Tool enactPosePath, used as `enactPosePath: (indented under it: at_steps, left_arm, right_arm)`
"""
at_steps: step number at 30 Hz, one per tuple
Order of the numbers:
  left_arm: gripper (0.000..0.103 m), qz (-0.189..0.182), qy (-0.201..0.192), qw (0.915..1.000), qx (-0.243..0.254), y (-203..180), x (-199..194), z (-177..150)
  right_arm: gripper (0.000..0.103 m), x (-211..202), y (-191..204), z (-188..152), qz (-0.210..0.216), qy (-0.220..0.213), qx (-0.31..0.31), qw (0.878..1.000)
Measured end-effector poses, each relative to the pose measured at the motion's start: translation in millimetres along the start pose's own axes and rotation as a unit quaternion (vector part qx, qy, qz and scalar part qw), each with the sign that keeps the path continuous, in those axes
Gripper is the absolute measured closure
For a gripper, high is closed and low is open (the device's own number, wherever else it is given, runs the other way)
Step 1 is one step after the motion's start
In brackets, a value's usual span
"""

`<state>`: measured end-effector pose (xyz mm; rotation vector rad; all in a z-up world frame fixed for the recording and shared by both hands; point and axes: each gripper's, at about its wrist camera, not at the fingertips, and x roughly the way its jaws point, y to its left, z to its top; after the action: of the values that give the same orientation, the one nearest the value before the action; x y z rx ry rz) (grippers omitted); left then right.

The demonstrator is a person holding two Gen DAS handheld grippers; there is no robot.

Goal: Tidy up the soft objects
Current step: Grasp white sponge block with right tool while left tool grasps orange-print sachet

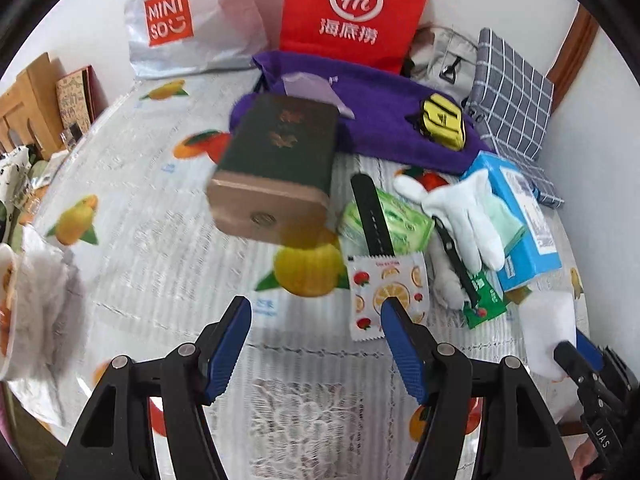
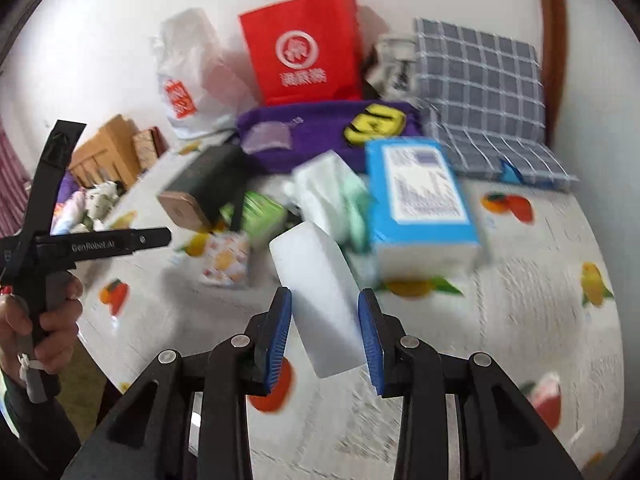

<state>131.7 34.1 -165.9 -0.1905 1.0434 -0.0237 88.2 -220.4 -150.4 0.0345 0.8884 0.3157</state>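
My bench (image 1: 168, 256) wears a white cover printed with oranges and lemons. At its far edge a white Miniso bag (image 1: 188, 20) and a red paper bag (image 1: 352, 12) stand side by side. A purple towel (image 1: 384, 120) lies just in front of them, a grey checked cloth (image 1: 512, 92) to its right. Nearer, a dark box (image 1: 276, 168) lies on its side, with a fruit-printed sachet (image 1: 388, 292), a green packet (image 1: 396, 220) and a blue tissue box (image 1: 524, 220) to its right.
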Motion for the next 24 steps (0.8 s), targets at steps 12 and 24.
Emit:
enactPosePath:
  at_steps: [12, 24]
  left_arm:
    - [0.030, -0.050, 0.001, 0.9987, 0.008, -33, 30, 1]
    - [0.031, -0.002, 0.002, 0.9990, 0.045, -57, 57, 5]
  right_arm:
    - [0.066, 17, -41, -31, -0.014, 0.015, 0.044, 0.999]
    - [0.064, 36, -55, -35, -0.012, 0.032, 0.052, 0.998]
